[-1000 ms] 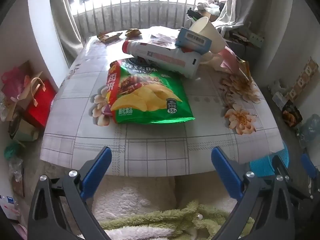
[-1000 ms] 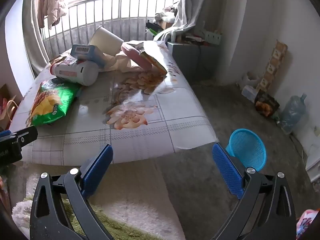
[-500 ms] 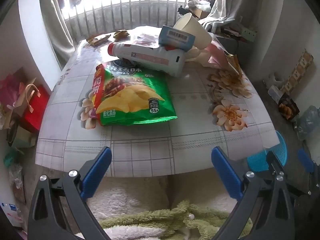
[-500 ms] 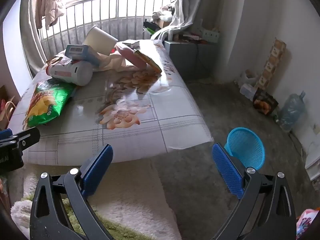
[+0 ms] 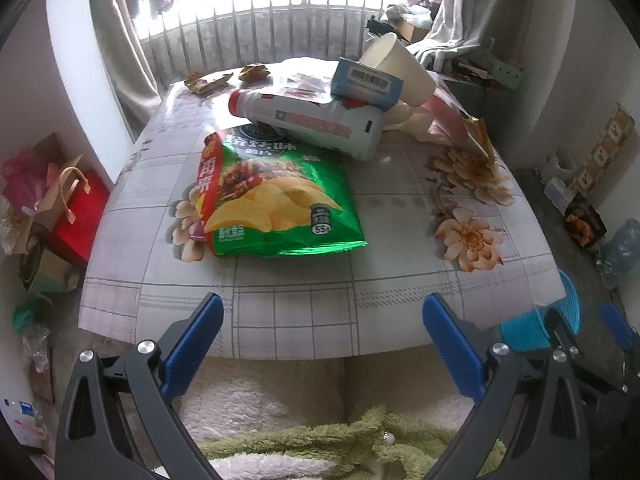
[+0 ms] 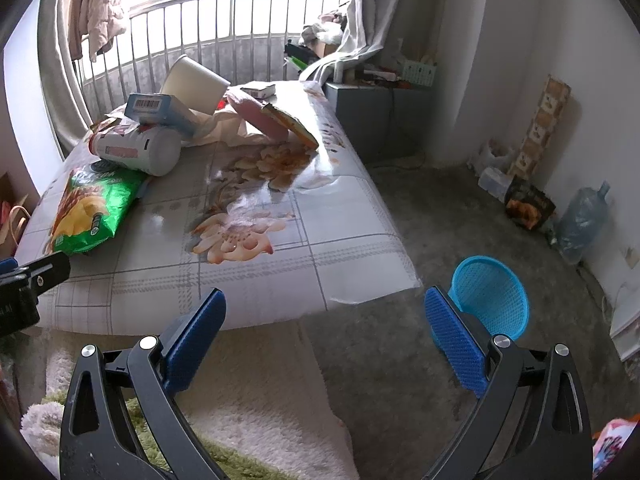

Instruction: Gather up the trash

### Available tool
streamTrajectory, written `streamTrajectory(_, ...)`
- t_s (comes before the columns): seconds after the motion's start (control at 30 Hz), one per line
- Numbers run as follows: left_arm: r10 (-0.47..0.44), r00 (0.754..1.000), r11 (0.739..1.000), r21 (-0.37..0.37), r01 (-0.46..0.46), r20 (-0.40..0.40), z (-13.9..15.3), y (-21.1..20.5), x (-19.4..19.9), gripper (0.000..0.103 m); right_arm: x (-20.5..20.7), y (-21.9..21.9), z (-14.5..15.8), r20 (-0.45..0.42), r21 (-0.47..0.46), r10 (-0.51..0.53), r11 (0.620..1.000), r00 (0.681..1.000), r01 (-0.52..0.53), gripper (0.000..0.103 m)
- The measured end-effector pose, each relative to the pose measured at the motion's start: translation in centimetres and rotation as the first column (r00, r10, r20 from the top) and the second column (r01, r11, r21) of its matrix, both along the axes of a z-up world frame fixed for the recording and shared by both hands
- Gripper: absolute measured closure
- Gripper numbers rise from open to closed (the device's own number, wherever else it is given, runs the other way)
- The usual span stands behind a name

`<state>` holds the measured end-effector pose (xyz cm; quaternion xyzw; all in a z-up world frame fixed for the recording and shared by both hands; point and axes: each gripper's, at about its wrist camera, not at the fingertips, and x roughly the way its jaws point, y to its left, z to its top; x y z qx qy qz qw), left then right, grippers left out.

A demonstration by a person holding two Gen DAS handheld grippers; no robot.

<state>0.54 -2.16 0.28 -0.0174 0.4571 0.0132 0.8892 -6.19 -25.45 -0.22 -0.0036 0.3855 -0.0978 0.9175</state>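
Note:
A green chip bag point(image 5: 276, 200) lies flat on the flowered table point(image 5: 304, 304); it also shows in the right wrist view point(image 6: 94, 208). Behind it lie a white bottle point(image 5: 312, 122), a blue-white box point(image 5: 366, 80) and a tipped paper cup point(image 5: 398, 66). A pink and orange wrapper point(image 6: 276, 122) lies at the back right. A blue mesh basket point(image 6: 490, 296) stands on the floor right of the table. My left gripper point(image 5: 320, 340) is open and empty at the table's near edge. My right gripper point(image 6: 324, 332) is open and empty, left of the basket.
Small wrappers point(image 5: 212, 82) lie at the table's far edge by a railing. A red bag point(image 5: 78, 216) and clutter stand on the floor at the left. A water jug point(image 6: 582, 224) and a dark packet point(image 6: 528, 204) stand by the right wall. A fluffy rug point(image 6: 256, 408) lies below me.
The left view has shifted back and forth a little; the chip bag now sits slightly lower and more central. The right gripper has barely moved. Both grippers stay open.

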Motion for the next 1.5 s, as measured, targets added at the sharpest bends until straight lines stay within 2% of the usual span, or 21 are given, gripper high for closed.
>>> streamTrajectory(0.33, 0.035, 0.999, 0.999, -0.005, -0.035, -0.002, -0.13, 0.78, 0.14, 0.005, 0.19, -0.67, 0.08, -0.006, -0.003, -0.015, 1.0, 1.0, 0.015, 0.008)
streamTrajectory(1.5, 0.042, 0.999, 0.999, -0.001, -0.042, -0.011, -0.3, 0.98, 0.06, 0.005, 0.12, -0.87, 0.02, -0.005, 0.007, -0.015, 1.0, 1.0, 0.015, 0.008)
